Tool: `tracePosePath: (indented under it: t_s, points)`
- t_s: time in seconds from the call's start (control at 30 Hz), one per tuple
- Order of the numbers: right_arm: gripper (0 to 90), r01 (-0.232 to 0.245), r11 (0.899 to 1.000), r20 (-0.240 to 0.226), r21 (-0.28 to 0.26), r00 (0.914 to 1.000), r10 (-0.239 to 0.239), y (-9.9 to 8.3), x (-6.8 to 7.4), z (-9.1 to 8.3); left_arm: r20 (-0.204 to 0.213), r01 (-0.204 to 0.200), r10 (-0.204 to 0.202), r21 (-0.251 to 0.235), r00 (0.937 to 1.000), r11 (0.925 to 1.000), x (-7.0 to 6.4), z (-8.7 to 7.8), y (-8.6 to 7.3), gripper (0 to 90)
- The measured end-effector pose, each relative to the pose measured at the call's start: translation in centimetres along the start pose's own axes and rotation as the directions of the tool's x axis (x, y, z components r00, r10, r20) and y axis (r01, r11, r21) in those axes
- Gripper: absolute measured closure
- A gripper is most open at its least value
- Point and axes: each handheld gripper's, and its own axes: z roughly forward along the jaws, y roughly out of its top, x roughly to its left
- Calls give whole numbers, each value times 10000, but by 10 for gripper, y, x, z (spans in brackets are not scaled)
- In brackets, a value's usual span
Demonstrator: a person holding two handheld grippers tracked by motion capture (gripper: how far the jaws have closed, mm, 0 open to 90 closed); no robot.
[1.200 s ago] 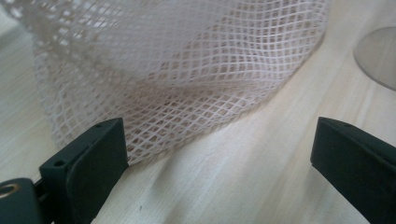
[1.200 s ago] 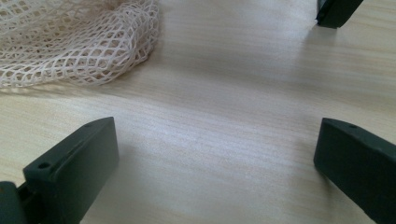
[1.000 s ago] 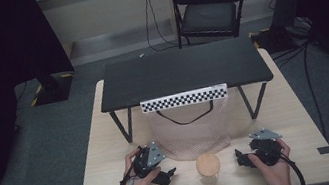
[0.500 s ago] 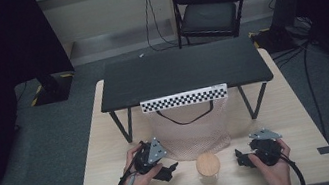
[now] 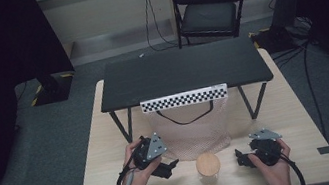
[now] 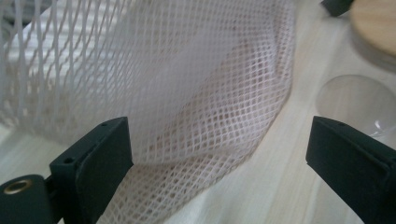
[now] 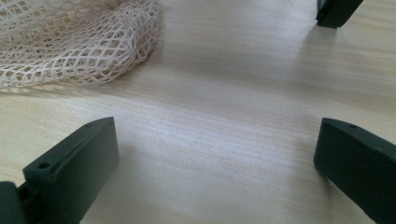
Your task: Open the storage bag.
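A whitish mesh bag [image 5: 194,128] hangs from the front edge of the small black table [image 5: 184,71] and spreads onto the wooden tabletop [image 5: 111,182]. A glass jar with a round wooden lid [image 5: 208,165] stands just in front of it. My left gripper [image 5: 169,167] is open, left of the jar. In the left gripper view the bag's lower fold [image 6: 187,88] lies between the wide-apart jaws of the left gripper [image 6: 219,154], with the jar [image 6: 359,100] at the right. My right gripper [image 5: 240,158] stands open right of the jar. In its own view the right gripper [image 7: 215,158] is over bare wood, with the bag's corner [image 7: 74,42] farther off.
The small black table carries a checkered strip [image 5: 184,98] on its front edge, and its slanted legs [image 5: 254,103] stand on the wooden tabletop. A black folding chair [image 5: 210,11] stands behind. Tape marks [image 5: 325,150] sit near the table's front corners. A black piece [image 7: 336,11] shows beyond the right gripper.
My left gripper has turned and shifted slightly right, toward the mesh bag and the jar. The right gripper and the jar have stayed in place.
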Motion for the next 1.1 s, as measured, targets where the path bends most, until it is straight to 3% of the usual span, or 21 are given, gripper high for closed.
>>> tracePosePath:
  t_s: [0.2,0.27,0.43,0.53,0.57,1.1]
  points:
    - [0,0,10000,0,-2,10000,0,0,0,0,107,-275,278,-332,9996,9991,-3,-3,15,38]
    - [0,2,10000,0,-1,10000,-2,0,0,0,99,-624,628,-360,9980,9974,-6,-7,22,38]
    - [0,1,10000,0,-2,10000,-1,0,0,0,328,-961,975,-416,9947,9945,-6,-9,31,36]
    - [0,1,10000,0,-1,10000,-1,0,0,0,378,-913,936,-575,9949,9942,-5,-8,35,33]
    - [0,0,10000,0,-1,10000,0,0,0,0,210,-1024,1039,-621,9944,9928,-6,-7,39,32]
    - [0,3,10000,1,-2,10000,-3,0,0,0,376,-1554,1600,-1037,9864,9824,5,3,66,32]
